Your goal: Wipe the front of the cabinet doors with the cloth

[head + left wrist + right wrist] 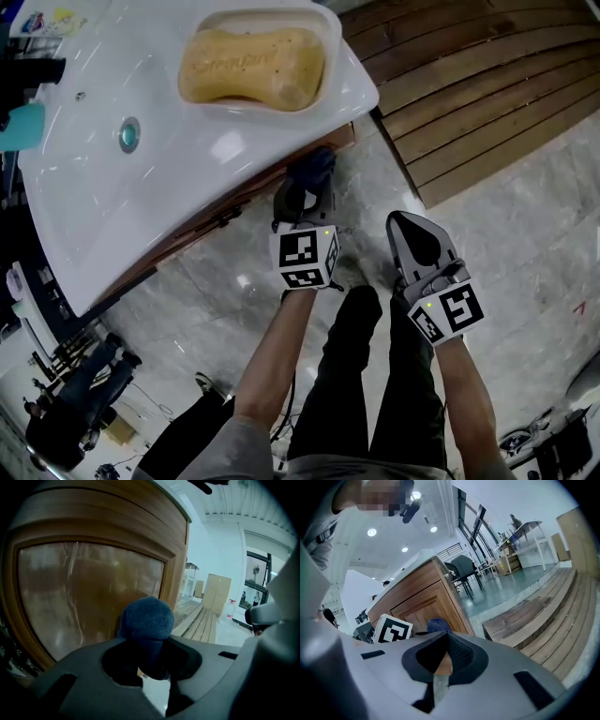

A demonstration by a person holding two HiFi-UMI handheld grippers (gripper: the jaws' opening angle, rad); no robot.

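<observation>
- Your left gripper (152,660) is pinching the dark blue cloth (146,620); a bunched end sticks out past the jaws.
- The cloth sits right at the wooden cabinet door (89,592), low on the glossy panel near its right frame. You can't tell whether it touches.
- Your right gripper (412,234) has its jaws pressed together with nothing between them. It hangs over the stone floor (525,234), apart from the cabinet.
- A white basin (84,178) tops the cabinet, with a yellow bar (253,64) in its recess.
- Wooden steps (469,94) lie right of the cabinet.
</observation>
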